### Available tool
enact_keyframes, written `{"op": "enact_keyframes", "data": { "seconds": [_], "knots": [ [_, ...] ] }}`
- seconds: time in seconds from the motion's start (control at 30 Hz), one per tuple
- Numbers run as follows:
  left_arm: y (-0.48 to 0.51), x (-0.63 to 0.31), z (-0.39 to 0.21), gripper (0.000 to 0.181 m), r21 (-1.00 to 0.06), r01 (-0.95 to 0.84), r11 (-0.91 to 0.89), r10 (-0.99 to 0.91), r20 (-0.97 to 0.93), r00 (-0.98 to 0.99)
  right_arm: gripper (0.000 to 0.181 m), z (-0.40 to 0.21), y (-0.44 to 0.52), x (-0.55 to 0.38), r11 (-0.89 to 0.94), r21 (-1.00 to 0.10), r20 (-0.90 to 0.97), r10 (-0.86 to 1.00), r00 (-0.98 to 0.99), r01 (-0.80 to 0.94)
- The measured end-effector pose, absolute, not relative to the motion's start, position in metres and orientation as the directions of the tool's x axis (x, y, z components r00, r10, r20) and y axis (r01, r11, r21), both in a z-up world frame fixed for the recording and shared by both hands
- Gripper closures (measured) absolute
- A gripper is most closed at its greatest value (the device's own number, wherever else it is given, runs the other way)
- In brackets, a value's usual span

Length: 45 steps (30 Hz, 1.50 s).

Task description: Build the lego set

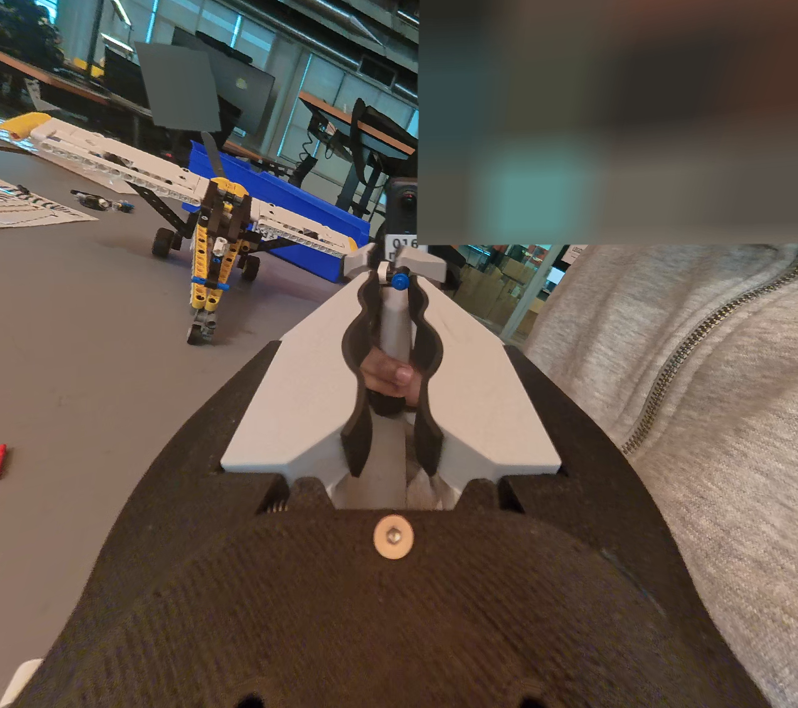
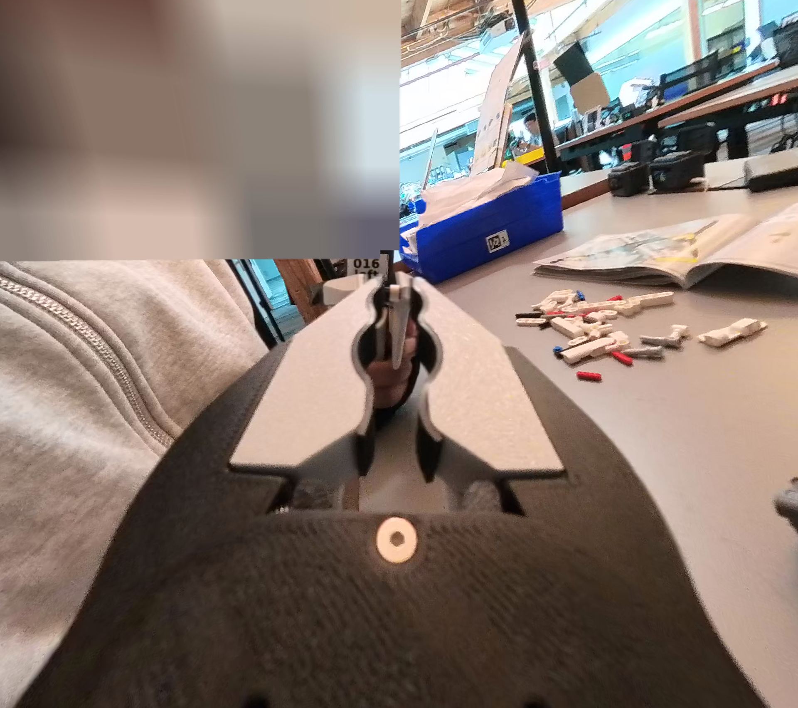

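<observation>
My left gripper (image 1: 395, 277) and right gripper (image 2: 395, 290) point at each other, tip to tip, above the table edge in front of a person's grey zip sweater (image 1: 656, 376). The left gripper is shut on a small blue pin (image 1: 400, 280). The right gripper's grey fingers (image 1: 425, 263) face it and are shut on a small white piece (image 2: 395, 293), which also shows in the left wrist view (image 1: 384, 268). Pin and piece touch. A partly built yellow, black and white plane (image 1: 216, 242) stands on the grey table (image 1: 86, 363) to the left.
A blue bin (image 1: 302, 208) stands behind the plane; a printed sheet (image 1: 34, 208) and small parts (image 1: 101, 203) lie at far left. In the right wrist view several loose white, grey and red pieces (image 2: 596, 328), an open booklet (image 2: 669, 251) and a blue bin (image 2: 483, 229) of paper are on the table. Both grippers' tips are close together, under 4 cm apart.
</observation>
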<state>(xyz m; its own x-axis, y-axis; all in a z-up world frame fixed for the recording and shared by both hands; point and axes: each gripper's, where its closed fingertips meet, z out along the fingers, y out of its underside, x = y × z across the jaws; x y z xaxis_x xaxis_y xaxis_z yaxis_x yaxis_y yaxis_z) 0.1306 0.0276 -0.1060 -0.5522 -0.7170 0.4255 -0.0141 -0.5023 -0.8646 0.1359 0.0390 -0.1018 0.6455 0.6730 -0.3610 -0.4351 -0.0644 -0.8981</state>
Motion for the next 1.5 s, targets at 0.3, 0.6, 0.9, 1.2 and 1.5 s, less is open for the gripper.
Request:
{"op": "enact_keyframes", "data": {
  "seconds": [0.3,0.6,0.9,1.2,1.5],
  "knots": [
    [0.030,0.131,-0.106,0.170,-0.864,-0.012,-0.504,-0.719,0.427,-0.549,0.163,-0.103,0.033,0.130,-0.067,-0.920,-0.318,0.705,0.634,-0.387],
    [0.026,0.133,-0.109,0.170,-0.879,-0.031,-0.476,-0.731,0.415,-0.541,0.169,-0.106,0.034,0.131,-0.067,-0.929,-0.309,0.681,0.664,-0.364],
    [0.027,0.136,-0.111,0.171,-0.878,-0.045,-0.477,-0.734,0.427,-0.528,0.169,-0.109,0.035,0.133,-0.084,-0.933,-0.314,0.665,0.678,-0.350],
    [0.027,0.137,-0.113,0.172,-0.881,-0.052,-0.470,-0.746,0.428,-0.510,0.170,-0.111,0.035,0.135,-0.078,-0.948,-0.285,0.648,0.707,-0.310],
    [0.028,0.136,-0.112,0.173,-0.877,-0.051,-0.478,-0.739,0.433,-0.515,0.172,-0.111,0.035,0.134,-0.062,-0.957,-0.254,0.644,0.721,-0.282]
  ]
}}
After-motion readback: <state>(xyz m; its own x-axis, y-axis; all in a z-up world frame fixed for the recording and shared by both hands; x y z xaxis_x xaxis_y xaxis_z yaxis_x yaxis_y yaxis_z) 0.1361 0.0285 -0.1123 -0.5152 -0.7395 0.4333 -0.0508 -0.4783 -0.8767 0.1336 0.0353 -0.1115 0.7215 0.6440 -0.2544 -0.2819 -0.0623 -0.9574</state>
